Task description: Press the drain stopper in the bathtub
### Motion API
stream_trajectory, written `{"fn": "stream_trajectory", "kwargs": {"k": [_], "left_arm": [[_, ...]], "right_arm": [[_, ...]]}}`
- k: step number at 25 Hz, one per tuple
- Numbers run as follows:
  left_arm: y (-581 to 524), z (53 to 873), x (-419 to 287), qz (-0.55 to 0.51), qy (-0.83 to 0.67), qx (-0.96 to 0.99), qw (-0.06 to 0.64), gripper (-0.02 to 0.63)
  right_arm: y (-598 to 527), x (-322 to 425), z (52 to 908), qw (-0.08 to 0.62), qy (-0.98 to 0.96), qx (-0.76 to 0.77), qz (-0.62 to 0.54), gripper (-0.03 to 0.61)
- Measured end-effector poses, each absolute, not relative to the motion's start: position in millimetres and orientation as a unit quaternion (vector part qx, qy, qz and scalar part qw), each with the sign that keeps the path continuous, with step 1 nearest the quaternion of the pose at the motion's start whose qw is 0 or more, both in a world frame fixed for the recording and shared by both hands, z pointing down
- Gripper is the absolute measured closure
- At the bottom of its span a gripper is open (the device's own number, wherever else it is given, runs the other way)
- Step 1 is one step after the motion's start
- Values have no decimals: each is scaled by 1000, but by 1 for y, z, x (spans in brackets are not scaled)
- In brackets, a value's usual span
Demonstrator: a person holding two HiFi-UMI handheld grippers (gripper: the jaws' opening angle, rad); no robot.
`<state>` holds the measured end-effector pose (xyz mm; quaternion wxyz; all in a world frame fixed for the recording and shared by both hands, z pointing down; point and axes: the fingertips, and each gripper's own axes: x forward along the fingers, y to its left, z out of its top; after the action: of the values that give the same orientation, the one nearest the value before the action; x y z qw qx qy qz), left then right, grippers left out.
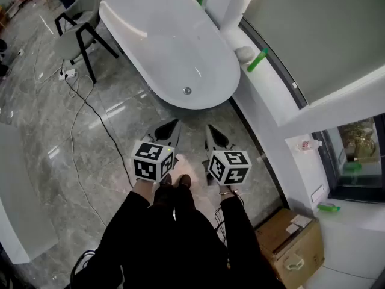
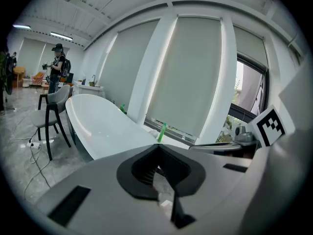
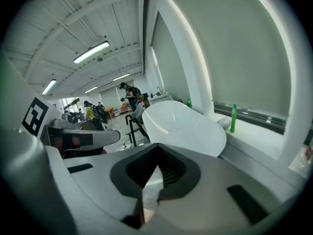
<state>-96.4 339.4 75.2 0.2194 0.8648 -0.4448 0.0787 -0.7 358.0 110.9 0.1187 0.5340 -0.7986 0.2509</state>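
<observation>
A white oval bathtub (image 1: 157, 38) stands on the grey marble floor ahead of me. Its small round metal drain stopper (image 1: 187, 91) sits in the near end of the basin. Both grippers hang low by my body, short of the tub's near rim, pointing toward it. My left gripper (image 1: 174, 124) is shut and holds nothing; so is my right gripper (image 1: 209, 128). The left gripper view shows the left gripper (image 2: 157, 147) with the tub (image 2: 102, 126) beyond it. The right gripper view shows the right gripper (image 3: 156, 150) and the tub (image 3: 186, 126). The stopper is hidden in both gripper views.
A white window sill runs along the tub's right side with a green bottle (image 1: 257, 60) on it. A chair (image 1: 78, 26) stands left of the tub, and a cable (image 1: 78, 131) trails over the floor. A cardboard box (image 1: 295, 239) sits at my right. A person (image 2: 57, 65) stands far off.
</observation>
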Motion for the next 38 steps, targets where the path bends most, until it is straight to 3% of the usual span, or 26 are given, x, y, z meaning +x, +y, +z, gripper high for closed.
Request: {"fn": "stream_trajectory", "kwargs": {"k": [38], "left_arm": [[307, 85, -82, 107, -463, 852, 220, 606]], "right_arm": [[334, 30, 112, 109, -801, 526, 263, 577]]}}
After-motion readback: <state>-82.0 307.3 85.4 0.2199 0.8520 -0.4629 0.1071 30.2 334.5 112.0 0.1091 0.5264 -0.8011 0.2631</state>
